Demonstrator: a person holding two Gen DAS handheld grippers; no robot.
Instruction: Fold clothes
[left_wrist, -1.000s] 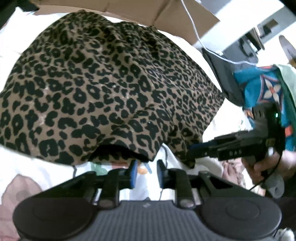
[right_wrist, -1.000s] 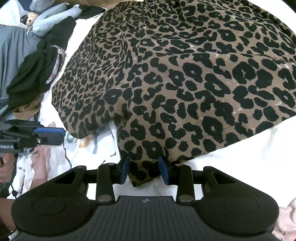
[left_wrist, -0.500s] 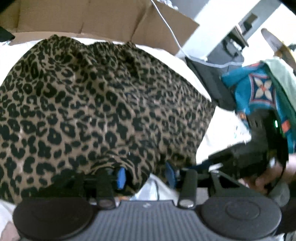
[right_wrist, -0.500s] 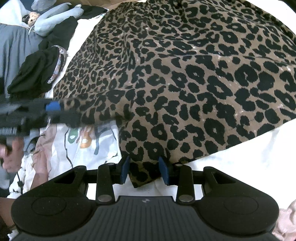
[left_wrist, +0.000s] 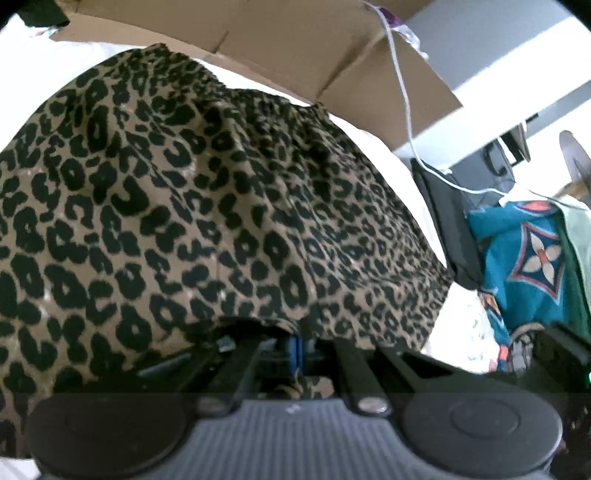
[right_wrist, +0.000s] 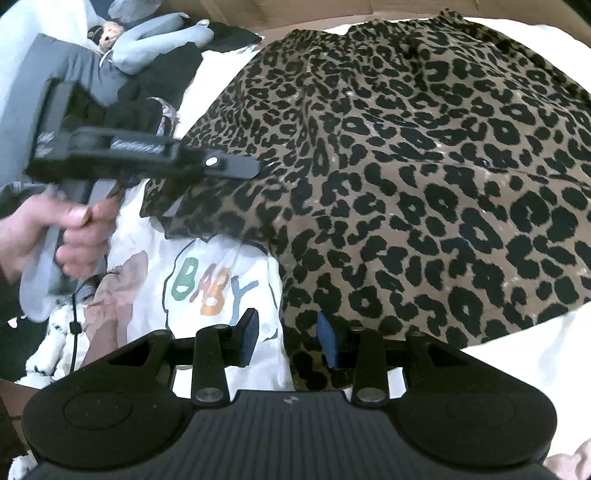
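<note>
Since the earlier frames the left gripper (left_wrist: 297, 349) had pushed forward from the white sheet under the near hem of the leopard-print garment (left_wrist: 207, 206), and its jaws had just been closing, with that hem between them.

In the left wrist view the blue pads stood pressed together on a thin layer of the print, the cloth draped over the finger arms and hiding most of them. The garment spread away across the white bedding (left_wrist: 373, 144), its gathered far edge near a brown cardboard box (left_wrist: 280, 48). A white cable (left_wrist: 402, 92) ran down toward a dark bag (left_wrist: 447, 229), and a teal patterned cloth (left_wrist: 524, 258) lay at the right. The picture was slightly blurred.

In the right wrist view the right gripper (right_wrist: 288, 341) had kept its place at the garment's (right_wrist: 424, 177) lower corner. Its jaws stood partly spread; the right pad lay against the corner of the print, the left pad apart over a white baby shirt (right_wrist: 207, 284) with coloured letters, so nothing was clamped. Farther left a hand (right_wrist: 62, 225) held the left gripper (right_wrist: 236, 166), whose fingers reached into a raised fold at the garment's left edge. Grey and black clothes (right_wrist: 147, 70) were piled at the upper left.
</note>
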